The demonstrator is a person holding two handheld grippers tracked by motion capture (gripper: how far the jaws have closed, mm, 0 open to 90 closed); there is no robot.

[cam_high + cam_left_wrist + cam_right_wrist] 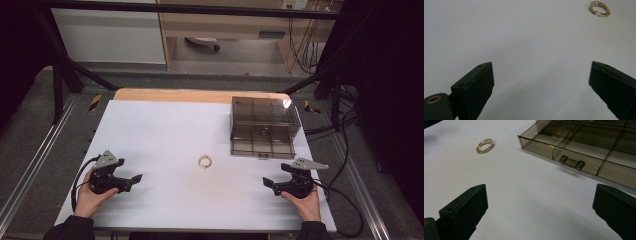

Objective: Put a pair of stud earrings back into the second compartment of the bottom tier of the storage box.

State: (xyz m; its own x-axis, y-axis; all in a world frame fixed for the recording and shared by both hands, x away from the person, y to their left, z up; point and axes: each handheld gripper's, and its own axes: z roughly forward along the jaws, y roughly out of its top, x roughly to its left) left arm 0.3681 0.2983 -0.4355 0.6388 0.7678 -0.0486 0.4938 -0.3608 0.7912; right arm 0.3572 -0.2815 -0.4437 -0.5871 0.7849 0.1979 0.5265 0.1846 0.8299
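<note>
We see a dim workroom with a dark metal frame (pixel 70 65) around the bench, grey floor and loose cables at the right; inside it sits a table (pixel 165 125) covered in white, a strip of bare wood along its far edge; on the far right part of the white surface rests a smoky transparent box (pixel 263 126) split into compartments, a small latch (pixel 571 162) on its near wall – the compartments we can see look empty; the left gripper (pixel 134 180) sits at the near left, held in a hand (pixel 90 196), jaws pointing toward the middle and spread wide apart with nothing between them, grey plate on top; the right gripper (pixel 268 183) mirrors it at the near right in the other hand (pixel 302 201), jaws likewise wide apart and empty, cable trailing off the right edge; smallest – a gold bracelet (pixel 205 161) lying flat on the white surface near the centre, between the two grippers, well apart from both, near the box's front left corner but not touching it; in the left gripper view it lies far ahead to the upper right (pixel 599 8); in the right gripper view, upper left (pixel 485 145).
</note>
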